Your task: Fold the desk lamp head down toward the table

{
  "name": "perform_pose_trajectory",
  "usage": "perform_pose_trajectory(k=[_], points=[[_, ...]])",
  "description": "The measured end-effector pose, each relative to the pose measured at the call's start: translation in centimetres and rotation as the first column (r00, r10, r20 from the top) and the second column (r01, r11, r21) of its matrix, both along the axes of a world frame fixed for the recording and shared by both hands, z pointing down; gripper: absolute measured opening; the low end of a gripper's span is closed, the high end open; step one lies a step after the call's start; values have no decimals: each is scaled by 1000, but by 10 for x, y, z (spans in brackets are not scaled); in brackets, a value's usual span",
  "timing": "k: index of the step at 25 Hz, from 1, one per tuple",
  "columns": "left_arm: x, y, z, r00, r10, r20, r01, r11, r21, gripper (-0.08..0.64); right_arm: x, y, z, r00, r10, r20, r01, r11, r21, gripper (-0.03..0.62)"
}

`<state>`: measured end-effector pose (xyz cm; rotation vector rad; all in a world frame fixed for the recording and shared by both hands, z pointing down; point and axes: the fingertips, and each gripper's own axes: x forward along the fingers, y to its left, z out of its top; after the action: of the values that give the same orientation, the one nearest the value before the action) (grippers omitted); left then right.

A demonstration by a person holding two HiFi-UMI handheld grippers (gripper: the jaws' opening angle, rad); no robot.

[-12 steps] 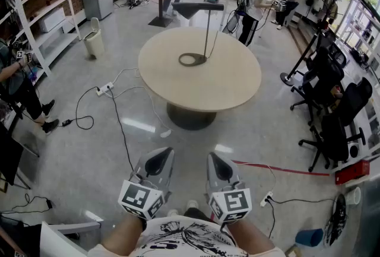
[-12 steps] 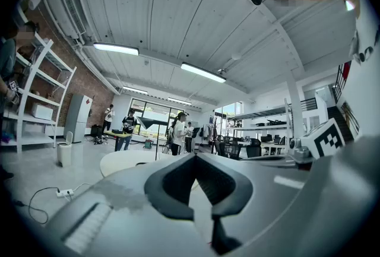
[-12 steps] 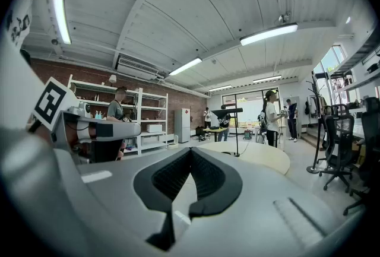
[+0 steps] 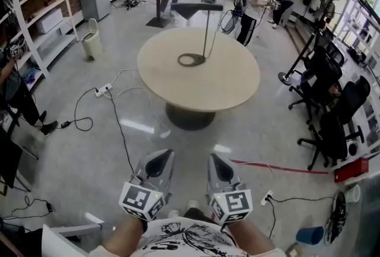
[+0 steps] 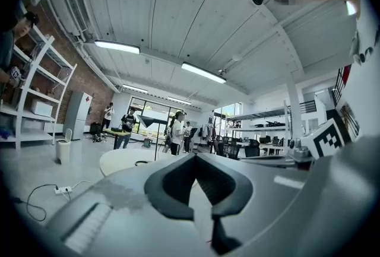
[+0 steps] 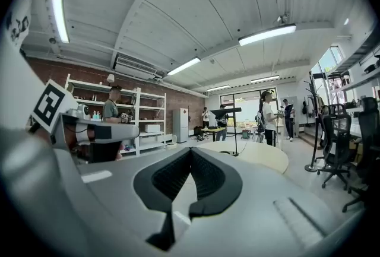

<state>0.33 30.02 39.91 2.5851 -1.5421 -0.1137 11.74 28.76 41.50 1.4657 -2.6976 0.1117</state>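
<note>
A black desk lamp stands upright on the far side of the round beige table. Its ring base rests on the tabletop and its flat head is held level at the top of a thin pole. The lamp also shows small and far off in the left gripper view and the right gripper view. My left gripper and right gripper are close to my body, side by side above the floor and well short of the table. Both are shut with nothing between their jaws.
A power strip and black cables lie on the floor at the left. Office chairs stand at the right, with a red box near them. A bin and shelving are at the left; several people stand beyond the table.
The head view has shifted slightly. The person at the left edge has moved a little. Both grippers and the lamp stay where they were.
</note>
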Motion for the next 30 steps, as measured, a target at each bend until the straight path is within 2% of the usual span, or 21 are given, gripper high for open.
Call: perform_pose_trajectory(k=[10, 15, 23, 26, 30], points=[[-27, -2, 18, 999, -24, -24, 24, 999, -27, 5, -20, -5, 18, 1000, 1, -18, -1, 1000, -24, 9], [-41, -22, 26, 999, -44, -22, 43, 998, -45, 5, -24, -29, 25, 1000, 0, -28, -1, 999, -36, 9], [-46, -87, 28, 996, -84, -15, 84, 995, -49, 5, -26, -97, 30, 1000, -31, 2, 31, 998, -51, 9], [-40, -124, 28, 996, -92, -9, 92, 994, -54, 5, -19, -137, 32, 999, -34, 17, 35, 998, -57, 9], [-34, -185, 24, 994, -100, -43, 97, 993, -67, 5, -10, -197, 28, 999, -46, 21, 47, 998, -50, 9]])
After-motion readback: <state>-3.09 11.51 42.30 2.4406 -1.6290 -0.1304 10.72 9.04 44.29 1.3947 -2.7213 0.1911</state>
